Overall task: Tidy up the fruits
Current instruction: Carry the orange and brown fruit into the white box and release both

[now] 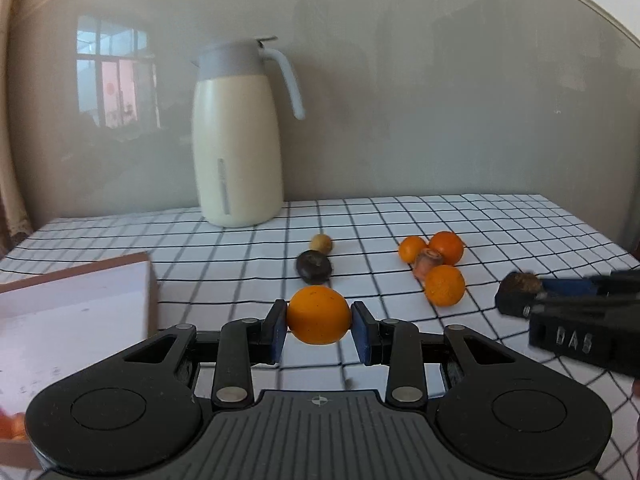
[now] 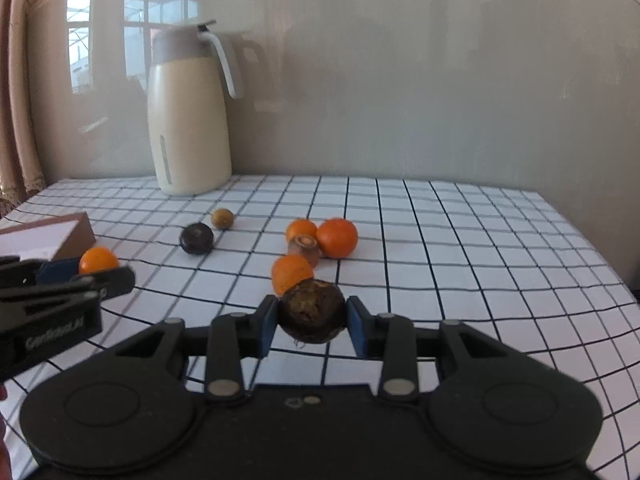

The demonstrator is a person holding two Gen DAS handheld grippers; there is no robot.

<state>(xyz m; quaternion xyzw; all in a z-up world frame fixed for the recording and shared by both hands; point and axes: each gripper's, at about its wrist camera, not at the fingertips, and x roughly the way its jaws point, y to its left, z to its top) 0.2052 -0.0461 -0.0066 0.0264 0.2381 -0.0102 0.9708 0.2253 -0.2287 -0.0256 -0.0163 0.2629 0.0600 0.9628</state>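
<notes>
Glossy grey wall (image 1: 440, 100) reflecting a window (image 2: 132, 32), curtain (image 2: 16, 120) at left, black-gridded white tablecloth (image 2: 460, 240)

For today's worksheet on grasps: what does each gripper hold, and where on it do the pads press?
The left gripper holds an orange fruit by its two sides. The right gripper holds a dark brown fruit, likewise by its sides.

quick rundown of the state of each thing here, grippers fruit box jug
left gripper: shut on an orange, off the cloth
right gripper: shut on a dark brown fruit, off the cloth
three oranges: loose on the table, clustered round a small brownish piece
dark round fruit: on the table, untouched
small tan fruit: behind it, untouched
box: open
jug: upright, lid down
</notes>
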